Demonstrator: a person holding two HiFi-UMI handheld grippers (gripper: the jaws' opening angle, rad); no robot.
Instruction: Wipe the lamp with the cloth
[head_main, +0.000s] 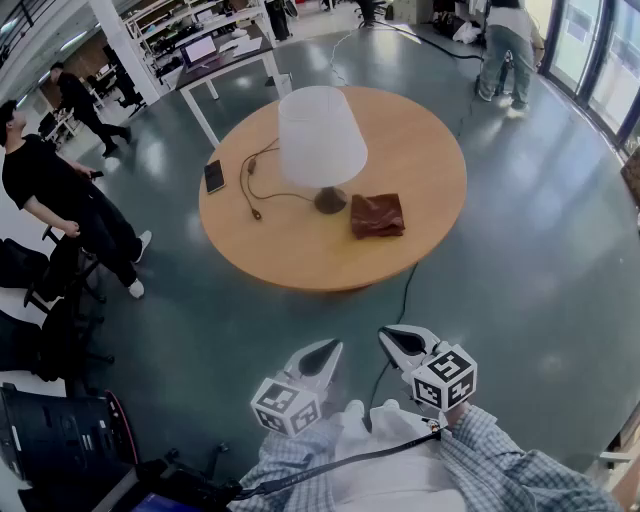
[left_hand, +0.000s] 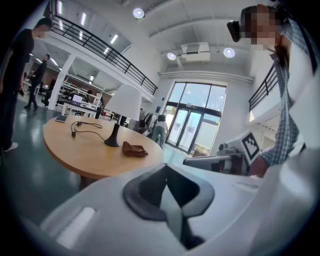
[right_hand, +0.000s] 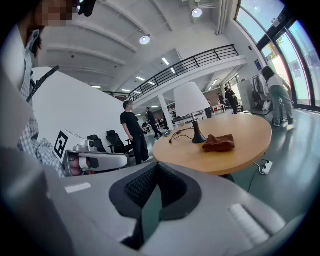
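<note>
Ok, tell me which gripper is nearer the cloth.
Right. The right gripper hangs short of the table, almost in line with the cloth; the left gripper hangs beside it, further left of the cloth.

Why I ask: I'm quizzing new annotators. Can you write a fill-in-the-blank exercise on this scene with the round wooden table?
1. The crumpled brown ____ lies on the round wooden table, beside the lamp's base.
2. The upright table lamp has a ____ shade.
3. In the head view, a flat black ____ lies left of the lamp, near the table's edge.
4. The left gripper and right gripper both have their jaws ____, holding nothing.

Missing words: cloth; white; phone; shut.
</note>
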